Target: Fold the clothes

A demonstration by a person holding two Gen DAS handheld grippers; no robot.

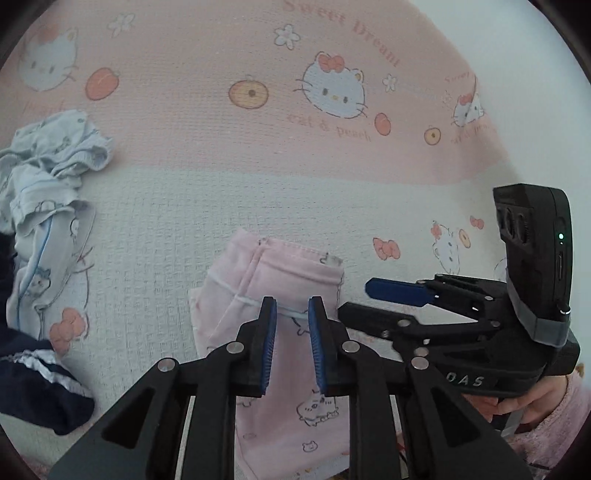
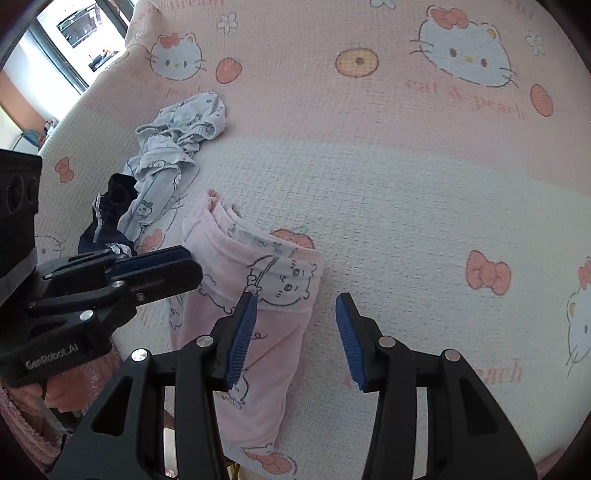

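Note:
A folded pink garment [image 1: 280, 266] with cartoon prints lies on the Hello Kitty bed cover [image 1: 221, 206]. My left gripper [image 1: 292, 306] hovers over it, its blue pads a narrow gap apart with nothing pinched between them. In the right wrist view the same pink garment [image 2: 266, 332] lies under the left finger of my right gripper [image 2: 296, 306], which stands open and empty above the cover. Each gripper shows in the other's view: the right gripper [image 1: 365, 301] is on the right, and the left gripper [image 2: 184, 264] is on the left.
A crumpled light blue garment [image 1: 48, 184] [image 2: 173, 147] and a dark navy garment [image 1: 40, 387] [image 2: 107, 214] lie to the left of the pink one. A hand in a pink fleece sleeve [image 1: 546, 413] holds the right gripper. A window [image 2: 74, 29] shows far left.

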